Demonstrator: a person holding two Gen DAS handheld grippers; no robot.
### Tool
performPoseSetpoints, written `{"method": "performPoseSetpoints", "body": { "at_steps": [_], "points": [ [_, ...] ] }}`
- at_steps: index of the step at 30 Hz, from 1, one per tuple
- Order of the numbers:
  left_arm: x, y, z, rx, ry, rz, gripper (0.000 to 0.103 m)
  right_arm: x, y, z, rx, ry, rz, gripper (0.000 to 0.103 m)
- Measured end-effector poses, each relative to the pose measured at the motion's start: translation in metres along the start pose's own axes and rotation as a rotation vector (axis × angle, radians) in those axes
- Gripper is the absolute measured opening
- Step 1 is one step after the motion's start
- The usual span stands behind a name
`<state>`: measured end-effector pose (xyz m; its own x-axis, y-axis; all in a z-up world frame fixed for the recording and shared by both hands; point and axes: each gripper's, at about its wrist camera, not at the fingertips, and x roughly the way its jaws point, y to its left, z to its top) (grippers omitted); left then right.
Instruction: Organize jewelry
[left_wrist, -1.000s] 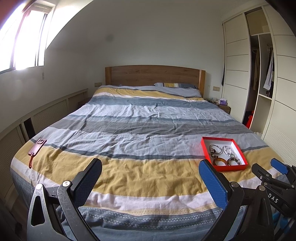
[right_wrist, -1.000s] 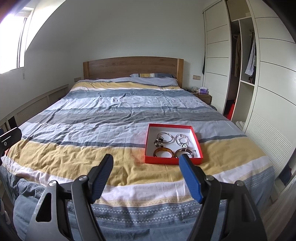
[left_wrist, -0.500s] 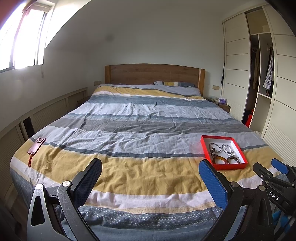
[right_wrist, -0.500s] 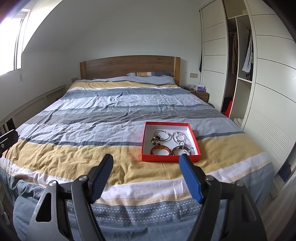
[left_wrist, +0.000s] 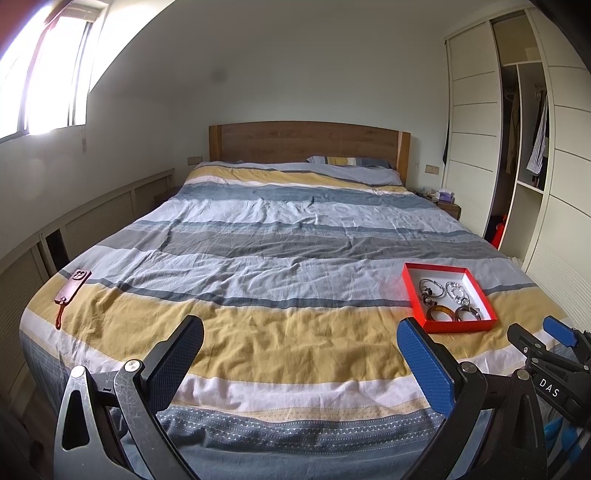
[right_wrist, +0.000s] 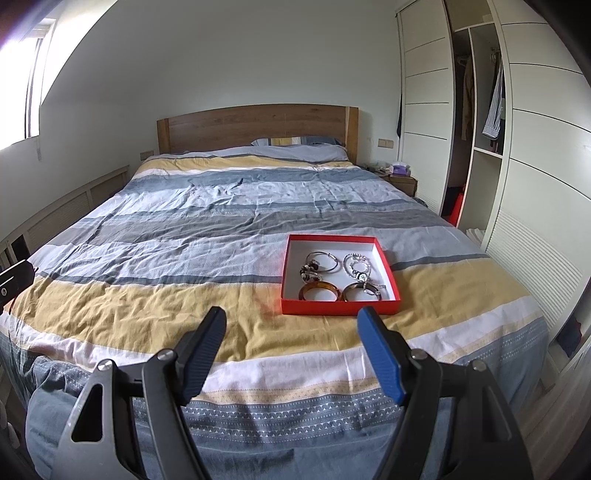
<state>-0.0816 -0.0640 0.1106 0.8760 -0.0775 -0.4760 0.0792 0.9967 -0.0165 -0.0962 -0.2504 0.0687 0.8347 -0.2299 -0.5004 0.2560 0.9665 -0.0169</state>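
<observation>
Lining square red box (right_wrist: 339, 307): round glossy bangles (right_wrist: 319, 291).

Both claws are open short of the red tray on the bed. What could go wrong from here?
1. The bracelets lie packed and touching in the red tray; the right claw may snag two at once.
2. The tray sits on a soft, wrinkled duvet, so pressing down could tip it.

Red tray (left_wrist: 413, 291) of bracelets (left_wrist: 447, 295) on striped bed (left_wrist: 258, 266), right side.
</observation>
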Motion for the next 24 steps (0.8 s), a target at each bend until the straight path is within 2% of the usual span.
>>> {"method": "performPoseSetpoints", "body": {
  "at_steps": [24],
  "points": [
    [0.010,0.002,-0.006,-0.002,0.030,0.000,0.103,0.006,0.000,-0.006,0.005,0.017,0.000,0.072]
  ]
}}
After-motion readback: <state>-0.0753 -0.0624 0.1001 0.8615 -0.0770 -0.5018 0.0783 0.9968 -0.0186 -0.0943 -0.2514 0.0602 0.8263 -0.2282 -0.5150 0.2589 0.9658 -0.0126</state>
